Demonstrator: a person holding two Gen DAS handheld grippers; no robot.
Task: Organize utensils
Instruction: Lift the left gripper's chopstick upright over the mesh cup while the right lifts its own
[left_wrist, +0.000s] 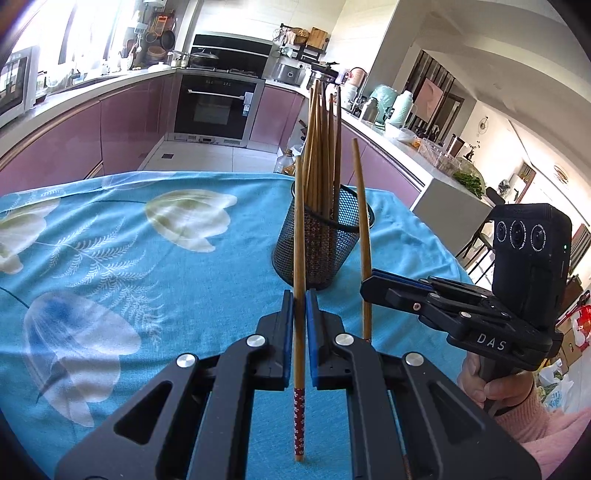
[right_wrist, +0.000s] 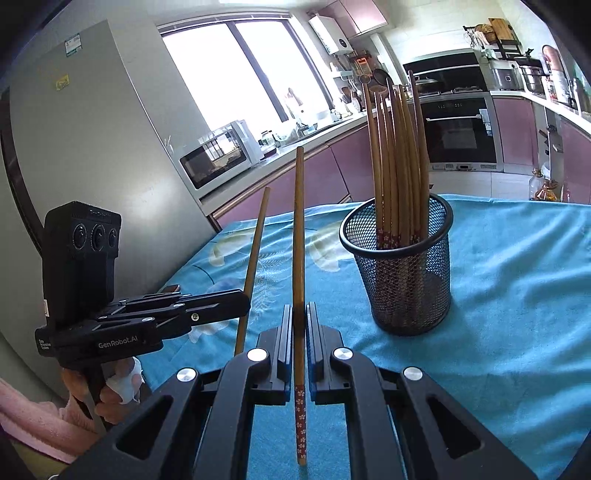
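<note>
Left hand-held gripper (left_wrist: 300, 314) clamped on one chopstick (left_wrist: 299, 236), held upright, patterned end down: ready to drop in. Right hand-held gripper (right_wrist: 300, 325) clamped on second chopstick (right_wrist: 298, 236), same pose, just beside left. Ahead of both, one mesh holder (right_wrist: 402, 273) standing on table (right_wrist: 517, 295), near right hand-held gripper; about ten chopsticks (right_wrist: 397, 158) inside, exact count unclear.

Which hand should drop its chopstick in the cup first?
Probably right: the right gripper sits closer to the mesh cup, while the left gripper holds its chopstick a bit farther back. It's close.
</note>
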